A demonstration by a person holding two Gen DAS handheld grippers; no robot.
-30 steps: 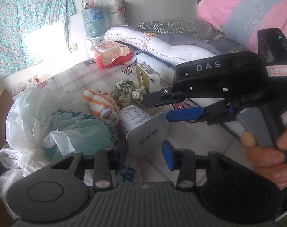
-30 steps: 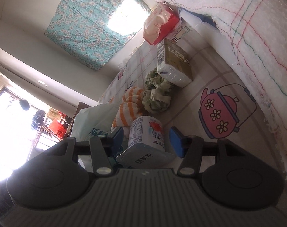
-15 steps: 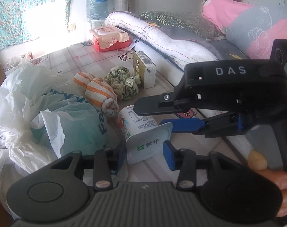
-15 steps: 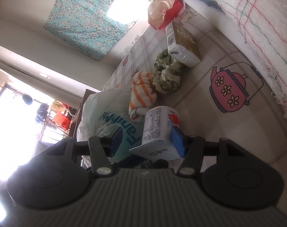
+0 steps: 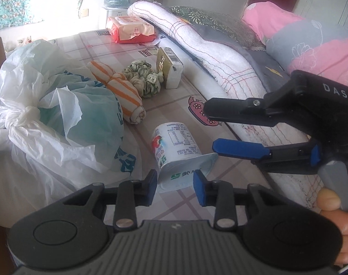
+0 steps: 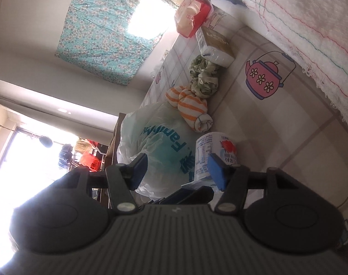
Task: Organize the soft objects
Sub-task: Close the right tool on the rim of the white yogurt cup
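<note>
A white yoghurt cup [image 5: 176, 151] [image 6: 216, 155] lies on its side on the patterned tablecloth [image 5: 174, 112], foil lid towards me. My left gripper [image 5: 175, 186] has its jaws closing, and the lid end sits between the blue pads with a thin gap still showing. My right gripper [image 5: 210, 129] [image 6: 177, 171] stands open with nothing between its fingers. The cup lies beside its right pad, and its lower pad is close to the lid's rim. A rolled orange-striped towel [image 5: 125, 96] [image 6: 192, 110] and a green scrunchie [image 5: 144, 80] [image 6: 203, 75] lie behind the cup.
A knotted white and green plastic bag [image 5: 59, 114] [image 6: 155, 142] fills the left side. A brown tissue pack [image 5: 170, 68] and a red wipes pack [image 5: 130, 28] lie farther back. A rolled white blanket [image 5: 210, 52] and pink bedding [image 5: 323, 55] border the right. A person's fingers [image 5: 334, 206] hold the right gripper.
The cup was between the right gripper's jaws and now sits off its right pad; that gripper has drawn to the right in the left view. The left jaws have narrowed around the cup's lid end.
</note>
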